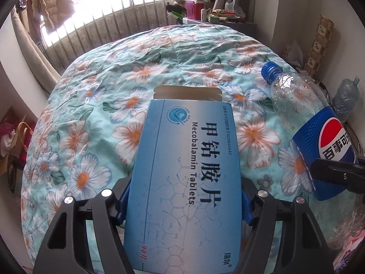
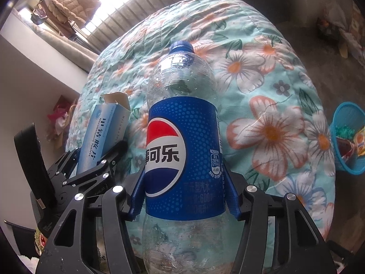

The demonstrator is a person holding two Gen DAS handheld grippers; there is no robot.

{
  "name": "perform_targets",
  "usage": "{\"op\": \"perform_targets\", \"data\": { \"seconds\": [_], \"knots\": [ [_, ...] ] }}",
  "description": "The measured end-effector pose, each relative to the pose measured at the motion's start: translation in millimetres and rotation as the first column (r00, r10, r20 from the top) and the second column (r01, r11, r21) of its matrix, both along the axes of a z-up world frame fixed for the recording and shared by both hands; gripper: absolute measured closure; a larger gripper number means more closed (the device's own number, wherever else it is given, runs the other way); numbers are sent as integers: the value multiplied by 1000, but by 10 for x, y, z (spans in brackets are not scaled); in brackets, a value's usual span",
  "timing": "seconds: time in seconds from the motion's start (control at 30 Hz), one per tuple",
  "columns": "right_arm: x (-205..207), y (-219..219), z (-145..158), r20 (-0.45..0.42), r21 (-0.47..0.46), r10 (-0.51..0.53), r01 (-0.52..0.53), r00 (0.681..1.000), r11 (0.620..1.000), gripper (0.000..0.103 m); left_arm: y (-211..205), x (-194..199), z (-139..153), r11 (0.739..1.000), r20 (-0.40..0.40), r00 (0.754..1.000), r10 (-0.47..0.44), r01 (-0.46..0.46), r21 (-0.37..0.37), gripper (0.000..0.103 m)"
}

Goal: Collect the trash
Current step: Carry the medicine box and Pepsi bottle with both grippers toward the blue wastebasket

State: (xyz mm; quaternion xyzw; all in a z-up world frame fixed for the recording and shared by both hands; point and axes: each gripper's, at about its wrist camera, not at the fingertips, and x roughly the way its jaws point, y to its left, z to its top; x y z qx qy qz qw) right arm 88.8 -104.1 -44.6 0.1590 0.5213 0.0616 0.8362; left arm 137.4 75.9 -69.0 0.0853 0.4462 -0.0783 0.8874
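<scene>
A smooth, flat blue cardboard box (image 1: pixel 187 178) of Mecobalamin tablets, its brown end flap standing open at the top, fills the lower centre of the left wrist view, and the left gripper (image 1: pixel 184 205) clamps it, the ridged blue pads pressing its 2 long edges. Beneath it spreads a puckered, quilted bedspread (image 1: pixel 109 96) in pale teal printed with white and orange flowers. At the right edge of that view leans a clear, empty plastic Pepsi bottle (image 1: pixel 303 123) with a ribbed blue cap and a glossy blue label. In the right wrist view the same bottle (image 2: pixel 182 150) stands up the centre of the frame, droplets beading inside its rounded walls, and the right gripper (image 2: pixel 182 194) grips it across the label, a blue pad against each side. The box (image 2: pixel 102 134) shows at centre left. A blue plastic mesh basket (image 2: pixel 344 157) holding wrappers sits at the right edge.
</scene>
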Motion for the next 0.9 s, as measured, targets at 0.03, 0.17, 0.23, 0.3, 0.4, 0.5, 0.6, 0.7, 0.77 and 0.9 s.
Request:
{"op": "perform_targets", "data": {
  "seconds": [0.03, 0.17, 0.23, 0.3, 0.4, 0.5, 0.6, 0.7, 0.77, 0.9],
  "knots": [
    [-11, -3, 7, 3, -2, -2, 2, 1000, 1000, 49, 0, -7, 9, 1000, 5, 1000, 0, 0, 4, 33],
    [-51, -40, 53, 17, -2, -14, 14, 1000, 1000, 49, 8, -26, 36, 1000, 21, 1000, 4, -4, 12, 33],
    [-73, -70, 88, 26, -3, -20, 20, 999, 1000, 49, 10, -36, 56, 1000, 29, 1000, 5, -5, 16, 33],
    [-91, -97, 121, 34, -2, -27, 27, 999, 1000, 49, 7, -46, 76, 1000, 39, 999, 6, -7, 20, 33],
    [-114, -126, 166, 46, -5, -36, 36, 998, 999, 49, 3, -72, 105, 1000, 53, 999, 7, -8, 23, 33],
    [-141, -168, 198, 58, -3, -48, 48, 997, 999, 49, -8, -88, 115, 1000, 57, 998, 6, -7, 30, 33],
    [-184, -220, 258, 84, 2, -60, 60, 995, 998, 49, -16, -119, 172, 999, 74, 997, 5, -7, 34, 33],
    [-263, -352, 368, 127, 11, -92, 91, 988, 996, 49, -52, -149, 297, 1000, 96, 995, -17, 15, 24, 33],
    [-354, -557, 514, 168, 13, -144, 144, 975, 990, 49, -116, -150, 450, 999, 124, 991, -50, 49, 4, 33],
    [-726, -1193, 874, 274, 31, -324, 328, 906, 944, 49, -425, -107, 849, 982, 186, 969, -163, 178, -69, 33]
  ]
}}
